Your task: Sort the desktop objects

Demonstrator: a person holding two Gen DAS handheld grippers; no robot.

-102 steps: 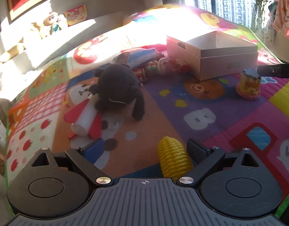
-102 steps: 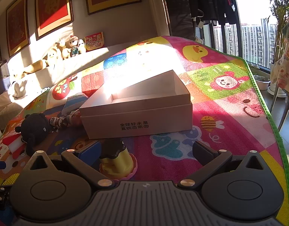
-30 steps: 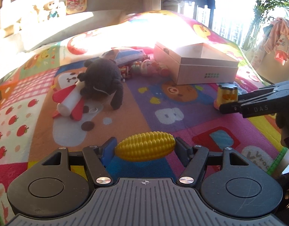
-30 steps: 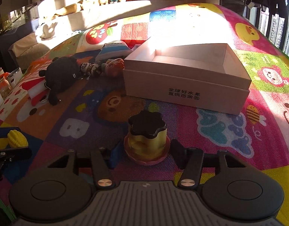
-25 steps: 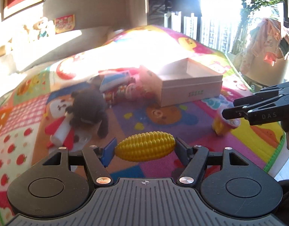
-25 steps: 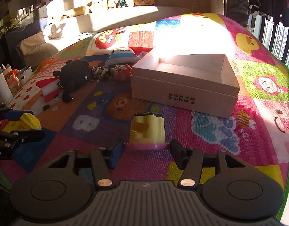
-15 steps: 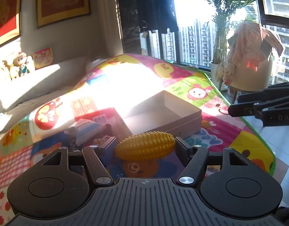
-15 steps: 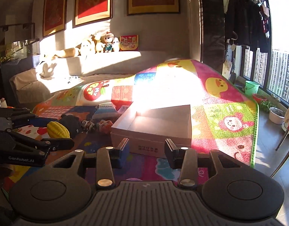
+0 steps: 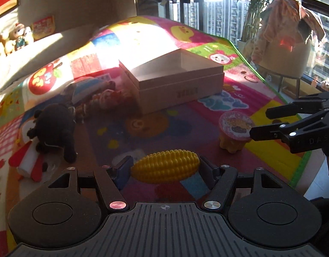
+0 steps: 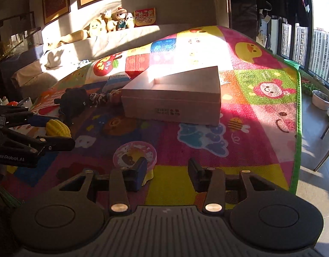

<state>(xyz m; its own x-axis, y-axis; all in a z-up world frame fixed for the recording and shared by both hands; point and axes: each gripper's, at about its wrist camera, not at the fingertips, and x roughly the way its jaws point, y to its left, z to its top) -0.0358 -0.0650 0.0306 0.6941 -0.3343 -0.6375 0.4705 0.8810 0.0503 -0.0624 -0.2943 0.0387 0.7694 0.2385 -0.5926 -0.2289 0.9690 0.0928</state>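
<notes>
My left gripper (image 9: 165, 166) is shut on a yellow toy corn (image 9: 164, 168), held crosswise above the play mat. In the right wrist view the corn (image 10: 57, 128) shows between the left gripper's fingers (image 10: 63, 131) at the left edge. A yellow pudding cup (image 9: 235, 131) with a pink foil lid stands lid-up on the mat. My right gripper (image 10: 167, 174) has its jaws opening with nothing between them; the cup (image 10: 134, 156) sits just left of and behind its left finger (image 10: 138, 175). An open white box (image 9: 179, 85) lies farther back.
A black plush toy (image 9: 55, 128) and a white and red toy (image 9: 27, 163) lie at the left. Small toys and a blue pouch (image 9: 89, 90) sit beside the box. The mat's green edge (image 10: 298, 128) drops to the floor at the right. Plush dolls line the sofa back (image 10: 113, 22).
The cup was between the right gripper's fingers, base up; it now stands on the mat, lid up, outside them, and the jaws are wider. The left gripper still holds the corn.
</notes>
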